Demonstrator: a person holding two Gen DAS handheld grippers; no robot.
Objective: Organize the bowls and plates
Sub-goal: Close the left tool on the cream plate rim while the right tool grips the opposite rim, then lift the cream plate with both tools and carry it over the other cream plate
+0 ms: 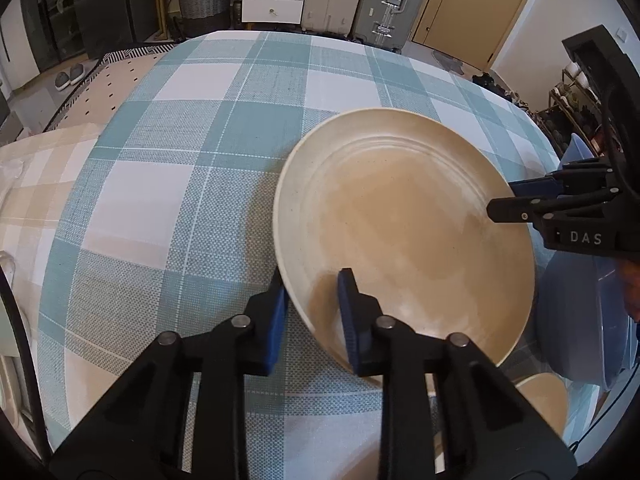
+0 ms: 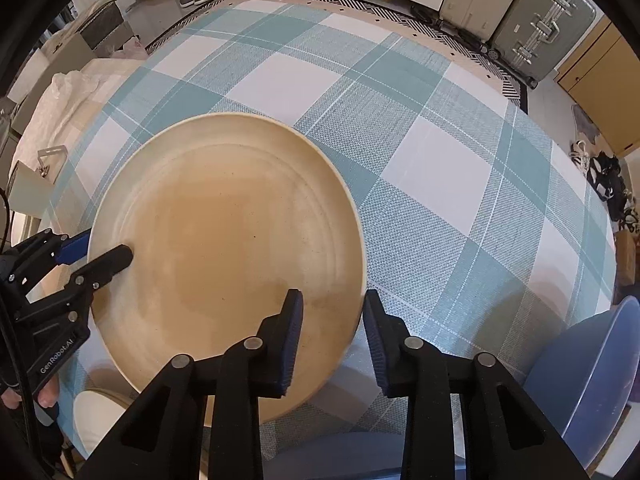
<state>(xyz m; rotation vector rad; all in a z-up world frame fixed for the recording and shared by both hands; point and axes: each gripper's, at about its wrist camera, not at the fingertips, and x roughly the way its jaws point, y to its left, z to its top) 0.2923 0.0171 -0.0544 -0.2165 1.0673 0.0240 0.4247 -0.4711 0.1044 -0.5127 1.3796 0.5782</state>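
A large beige plate [image 1: 404,224] is held above the teal checked tablecloth [image 1: 200,160] by both grippers. My left gripper [image 1: 312,312] straddles its near left rim, one finger under, one on top. In the right wrist view the plate [image 2: 228,252] fills the left centre. My right gripper [image 2: 332,332] straddles its right rim, jaws around the edge. The left gripper also shows in the right wrist view [image 2: 100,252], and the right gripper in the left wrist view [image 1: 516,200].
A blue bowl [image 2: 592,384] stands at the table's right edge, also in the left wrist view [image 1: 576,320]. A smaller cream dish [image 2: 100,412] sits below the plate, seen too in the left wrist view [image 1: 544,400]. Cabinets and suitcases stand beyond the table.
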